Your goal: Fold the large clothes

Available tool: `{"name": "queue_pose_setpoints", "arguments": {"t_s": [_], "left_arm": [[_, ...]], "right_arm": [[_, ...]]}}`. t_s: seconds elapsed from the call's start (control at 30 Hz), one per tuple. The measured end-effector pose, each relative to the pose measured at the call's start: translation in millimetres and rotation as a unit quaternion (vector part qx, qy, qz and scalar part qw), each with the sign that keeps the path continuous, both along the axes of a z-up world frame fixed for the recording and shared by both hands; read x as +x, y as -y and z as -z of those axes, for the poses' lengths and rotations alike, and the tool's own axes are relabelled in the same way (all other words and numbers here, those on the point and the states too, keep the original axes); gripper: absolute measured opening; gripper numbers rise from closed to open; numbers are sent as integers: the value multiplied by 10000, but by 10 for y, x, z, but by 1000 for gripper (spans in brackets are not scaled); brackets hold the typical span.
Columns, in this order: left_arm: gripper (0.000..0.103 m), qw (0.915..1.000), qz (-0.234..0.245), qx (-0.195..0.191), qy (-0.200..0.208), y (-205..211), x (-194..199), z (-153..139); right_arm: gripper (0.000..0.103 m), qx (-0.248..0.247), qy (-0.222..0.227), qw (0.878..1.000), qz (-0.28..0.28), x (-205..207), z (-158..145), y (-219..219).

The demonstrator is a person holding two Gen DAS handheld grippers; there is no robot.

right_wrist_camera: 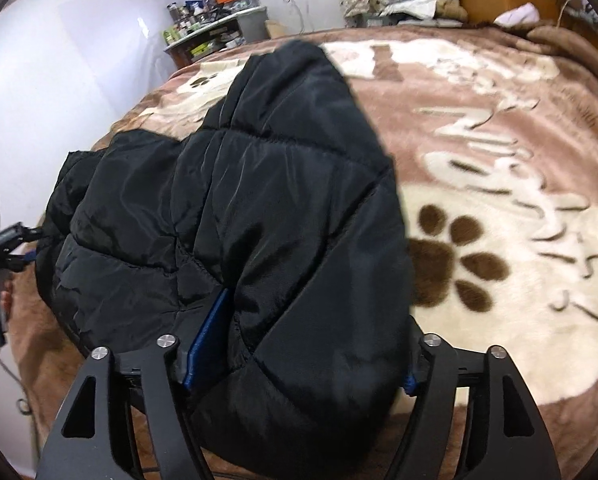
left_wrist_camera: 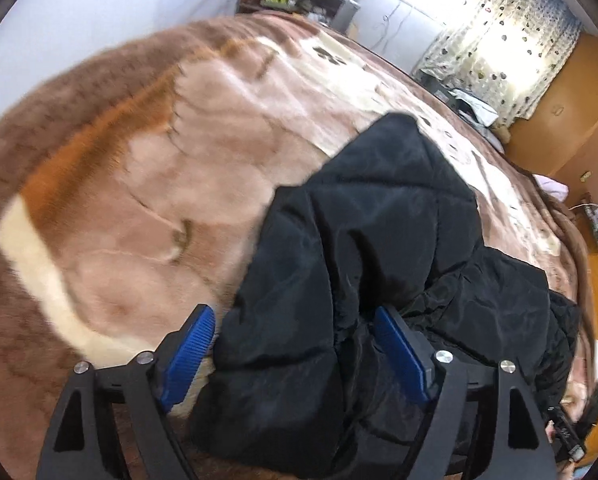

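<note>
Jacket (left_wrist_camera: 379, 248) black and quilted, bunched on my plush blanket (left_wrist_camera: 147, 168) near its front edge, open blanket beyond, my left gripper (left_wrist_camera: 295, 352) angled down, spread wide, gripping nothing, my right gripper (right_wrist_camera: 299, 356) likewise wide, fabric slack between its pads.
</note>
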State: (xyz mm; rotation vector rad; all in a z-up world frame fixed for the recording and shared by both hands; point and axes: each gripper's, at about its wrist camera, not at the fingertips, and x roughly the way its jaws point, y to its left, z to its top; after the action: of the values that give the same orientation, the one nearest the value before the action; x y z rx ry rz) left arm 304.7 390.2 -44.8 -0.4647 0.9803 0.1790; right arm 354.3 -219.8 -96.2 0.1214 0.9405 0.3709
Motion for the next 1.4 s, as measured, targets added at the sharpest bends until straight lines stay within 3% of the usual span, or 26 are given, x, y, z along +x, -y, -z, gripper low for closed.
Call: {"name": "queue_pose_setpoints", "arguments": {"t_s": [0.07,0.27,0.5,0.7,1.0,1.17,1.4], "left_arm": [[84,9998,108,-32,178,60,-78,-154],[89,9980,360,404,336,387,-315,-439],[89,9969,670,333,256,858,-558,-311],[89,9952,791,563,136,1286,-871,-238],[89,9870,881,1340,82,1843,-1392,-334],[89,9768,904,1932,190,2054,-1653,-442],[89,9767,911,1911,356,2202,-1887,-563]], "right_arm": [[76,-174,322,9992,162,-91,-156,36],[76,-199,534,9979,295,-295,-433,58],[76,-273,511,9978,310,-561,-459,-25],[77,-329,567,9972,368,-855,-513,-113],[76,-446,766,9953,388,-1306,-649,-301],[76,-571,903,9933,433,-1522,-715,-401],[76,-620,989,9928,259,-1779,-769,-568]]}}
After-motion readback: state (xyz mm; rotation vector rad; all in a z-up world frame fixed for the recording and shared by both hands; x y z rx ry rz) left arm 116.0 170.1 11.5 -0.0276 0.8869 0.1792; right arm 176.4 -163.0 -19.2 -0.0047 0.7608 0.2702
